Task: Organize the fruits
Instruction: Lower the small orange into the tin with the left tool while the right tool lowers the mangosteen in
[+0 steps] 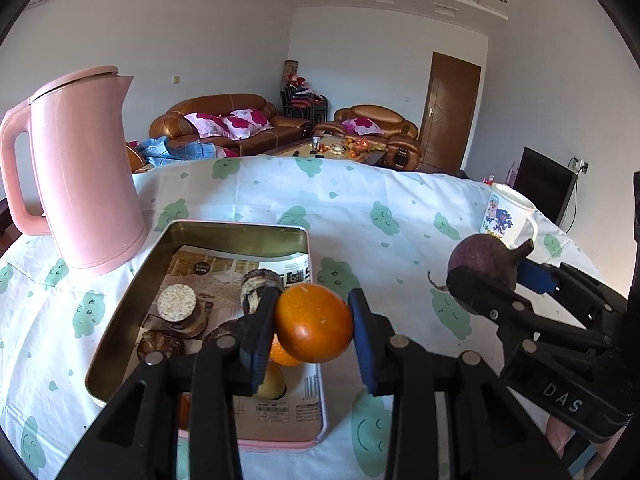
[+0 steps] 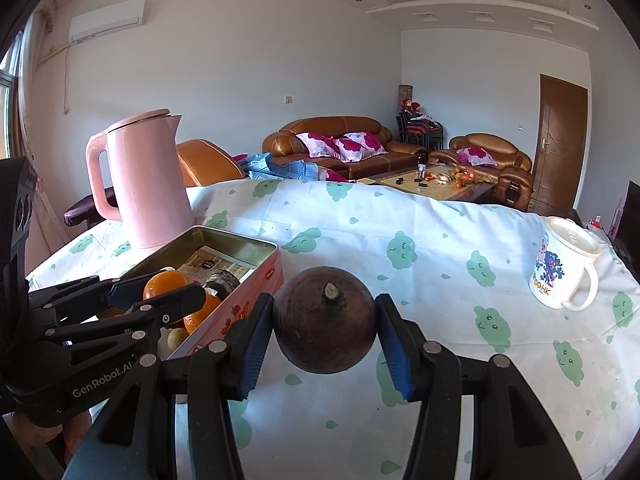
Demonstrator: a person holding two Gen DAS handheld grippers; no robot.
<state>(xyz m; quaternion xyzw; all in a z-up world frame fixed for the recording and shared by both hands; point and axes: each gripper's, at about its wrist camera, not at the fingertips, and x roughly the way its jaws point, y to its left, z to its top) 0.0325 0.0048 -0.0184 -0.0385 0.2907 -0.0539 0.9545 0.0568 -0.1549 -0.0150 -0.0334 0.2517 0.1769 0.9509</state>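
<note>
- A round orange fruit (image 1: 314,322) is clenched by the left gripper (image 1: 314,332) over the pink metal tin's (image 1: 240,232) right rim; it should be lowered inward before release.
- A dark purple stemmed fruit (image 2: 325,320) is gripped by the right gripper (image 2: 325,336).

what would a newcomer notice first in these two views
First, the orange gripped by the left gripper over the open tin, which already holds fruit. Next, the dark purple round fruit clamped in the right gripper above the tablecloth. Behind the tin stands a tall pink kettle.
</note>
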